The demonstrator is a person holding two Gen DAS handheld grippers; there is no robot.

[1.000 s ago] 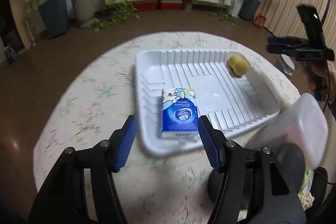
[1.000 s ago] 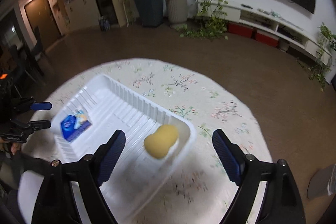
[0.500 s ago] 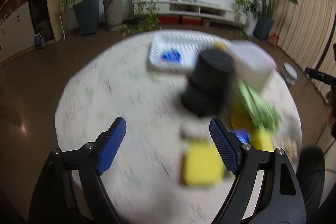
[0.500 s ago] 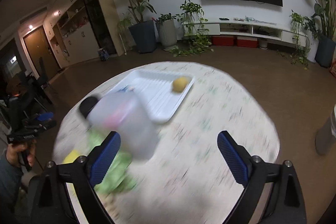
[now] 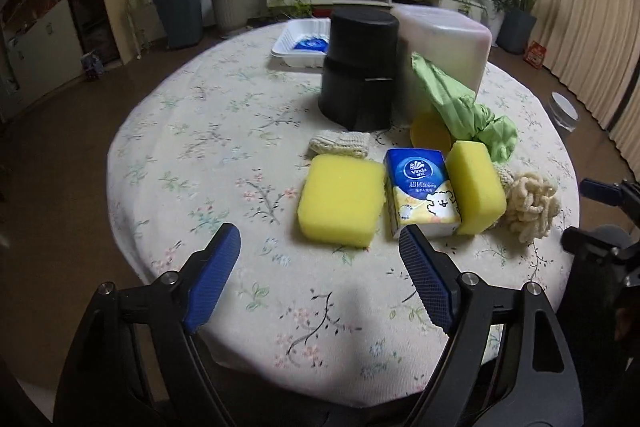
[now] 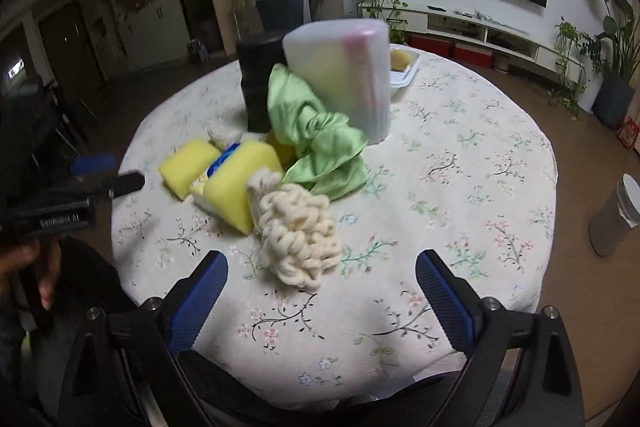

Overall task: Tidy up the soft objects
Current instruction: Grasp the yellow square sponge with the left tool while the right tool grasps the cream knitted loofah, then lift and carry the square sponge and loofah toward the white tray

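Both claws hang wide and empty over the table (image 5: 168, 131): left claw (image 5: 320, 279), right claw (image 6: 320, 301). The soft pile sits tight: yellow sponge (image 5: 340, 199) touching the tissue pack (image 5: 420, 195), yarn bundle (image 6: 296, 235) beside. Grabbing one likely drags its neighbor along.

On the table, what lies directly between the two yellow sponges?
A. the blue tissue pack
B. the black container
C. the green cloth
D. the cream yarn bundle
A: the blue tissue pack sits between the flat yellow sponge and the tilted yellow sponge.
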